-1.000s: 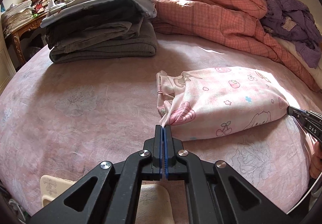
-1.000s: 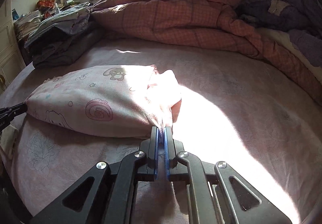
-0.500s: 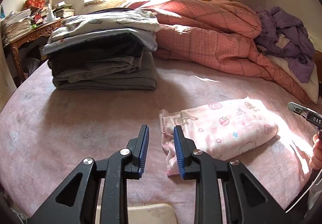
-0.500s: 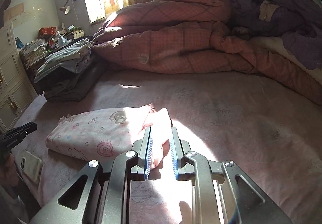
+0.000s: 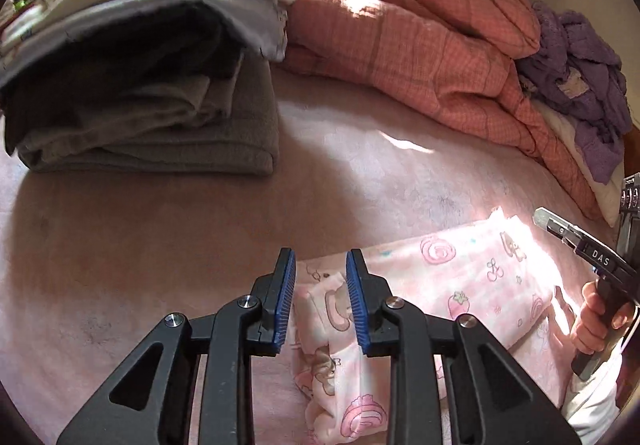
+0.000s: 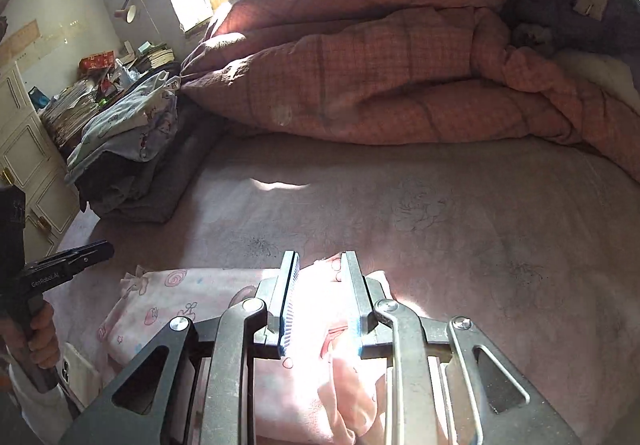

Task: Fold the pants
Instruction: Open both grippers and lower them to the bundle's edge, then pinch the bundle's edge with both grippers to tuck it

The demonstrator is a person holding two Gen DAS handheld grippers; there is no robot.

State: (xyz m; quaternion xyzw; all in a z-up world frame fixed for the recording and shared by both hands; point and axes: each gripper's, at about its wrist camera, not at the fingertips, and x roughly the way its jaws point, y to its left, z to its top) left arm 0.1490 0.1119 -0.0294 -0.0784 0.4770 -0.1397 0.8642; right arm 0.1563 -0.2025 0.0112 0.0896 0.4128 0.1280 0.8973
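The pink cartoon-print pants (image 5: 460, 269) lie folded in a flat bundle on the pink bed sheet (image 5: 120, 245). My left gripper (image 5: 320, 257) hovers open over their left end; cloth shows in the gap between the blue pads, but the pads do not press on it. In the right wrist view the pants (image 6: 180, 297) stretch off to the left, and my right gripper (image 6: 318, 261) stands open over their sunlit right end, again with no grip. Each wrist view catches the other gripper at its edge, held in a hand (image 6: 40, 329).
A stack of folded grey and white clothes (image 5: 140, 105) stands at the back left of the bed. A bunched pink checked quilt (image 5: 420, 45) and a purple garment (image 5: 580, 77) fill the far side. A phone (image 6: 76, 369) lies at the bed's near left edge. A cream cabinet (image 6: 24, 149) stands left.
Both grippers were shut at the pants' near edge one second ago; both have opened and let go. They lifted and then moved forward over the pants' two ends.
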